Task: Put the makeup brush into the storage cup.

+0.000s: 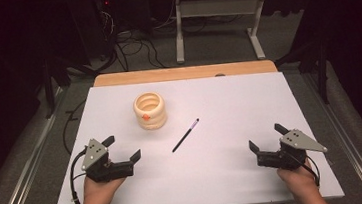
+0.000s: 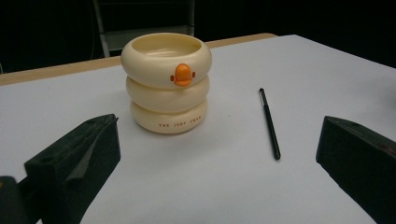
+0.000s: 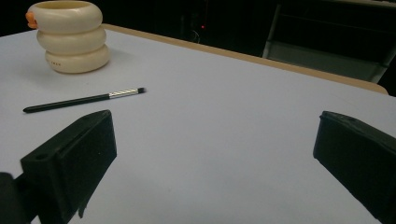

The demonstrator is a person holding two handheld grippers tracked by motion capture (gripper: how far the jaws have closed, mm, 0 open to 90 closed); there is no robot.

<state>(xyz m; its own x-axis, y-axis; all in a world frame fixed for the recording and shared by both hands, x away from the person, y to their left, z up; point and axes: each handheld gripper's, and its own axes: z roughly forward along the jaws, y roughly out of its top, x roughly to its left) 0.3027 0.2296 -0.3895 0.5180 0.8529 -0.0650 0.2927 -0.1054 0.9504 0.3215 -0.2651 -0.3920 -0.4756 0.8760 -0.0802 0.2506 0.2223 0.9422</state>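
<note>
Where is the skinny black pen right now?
In the high view, the pen lies flat mid-table, just right of the cream duck cup, untouched.

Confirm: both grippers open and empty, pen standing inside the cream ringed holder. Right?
Not quite. The pen lies flat on the table, beside the cream ringed holder and apart from it, as the high view shows. The rest holds: left gripper and right gripper are open and empty.

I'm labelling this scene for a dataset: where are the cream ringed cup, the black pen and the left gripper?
cream ringed cup (image 2: 166, 88), left gripper view, on its middle ring.
black pen (image 1: 185, 136), high view, on the middle of its shaft.
left gripper (image 1: 122, 148), high view, midway between its open fingertips.
</note>
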